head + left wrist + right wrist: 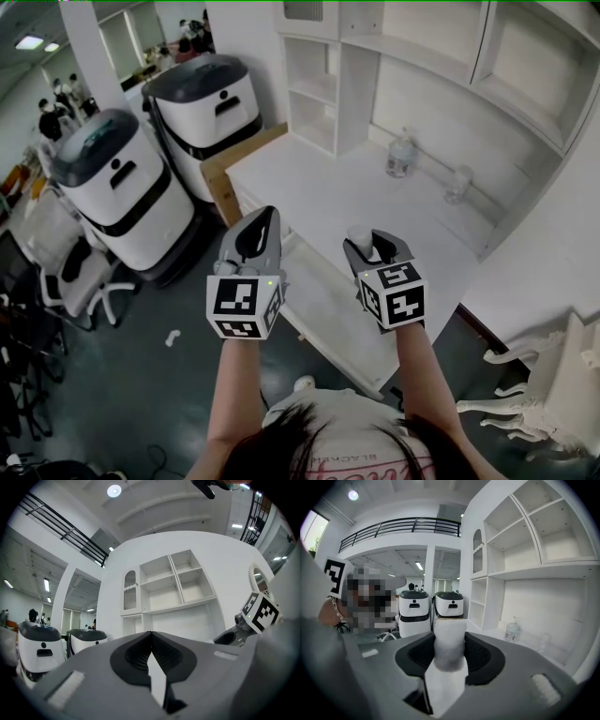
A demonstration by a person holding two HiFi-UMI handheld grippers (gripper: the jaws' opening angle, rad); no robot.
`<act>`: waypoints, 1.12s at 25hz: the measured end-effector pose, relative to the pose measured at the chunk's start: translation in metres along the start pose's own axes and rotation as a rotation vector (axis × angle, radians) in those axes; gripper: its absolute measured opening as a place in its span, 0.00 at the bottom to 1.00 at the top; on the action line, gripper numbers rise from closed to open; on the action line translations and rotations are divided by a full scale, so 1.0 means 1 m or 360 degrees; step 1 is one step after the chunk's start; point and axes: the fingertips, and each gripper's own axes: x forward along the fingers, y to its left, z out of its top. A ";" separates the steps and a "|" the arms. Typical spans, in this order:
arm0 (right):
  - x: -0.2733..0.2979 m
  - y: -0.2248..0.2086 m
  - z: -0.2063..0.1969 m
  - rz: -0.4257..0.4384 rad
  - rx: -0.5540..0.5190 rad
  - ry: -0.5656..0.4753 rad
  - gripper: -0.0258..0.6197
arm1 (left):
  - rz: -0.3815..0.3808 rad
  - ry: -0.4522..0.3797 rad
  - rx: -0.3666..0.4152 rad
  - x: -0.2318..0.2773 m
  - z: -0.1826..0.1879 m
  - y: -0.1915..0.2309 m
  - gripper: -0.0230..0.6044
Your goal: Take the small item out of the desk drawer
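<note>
My right gripper [373,240] is shut on a small white cylindrical item [360,236], held upright above the white desk [309,187]. In the right gripper view the item [449,637] fills the gap between the dark pads of the right gripper [449,663]. My left gripper [260,217] hangs level with it to the left, over the desk's front edge. Its jaws meet at the tip with nothing between them, as the left gripper view shows [151,637]. A white drawer [323,305] juts out from the desk front below both grippers; its inside is mostly hidden.
A clear bottle [400,155] and a glass jar [458,185] stand at the back of the desk under white shelves [319,94]. Two white-and-black machines [122,187] stand on the floor to the left. An ornate white chair [553,384] is at the right.
</note>
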 end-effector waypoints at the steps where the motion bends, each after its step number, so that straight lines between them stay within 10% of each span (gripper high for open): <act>1: -0.002 -0.001 0.005 -0.0010 -0.0004 -0.0027 0.30 | 0.0000 -0.0008 0.0000 0.000 0.002 0.000 0.06; 28: -0.097 -0.071 0.089 -0.0458 -0.0151 -0.0601 0.30 | 0.0052 -0.0176 0.0051 -0.001 0.040 0.008 0.05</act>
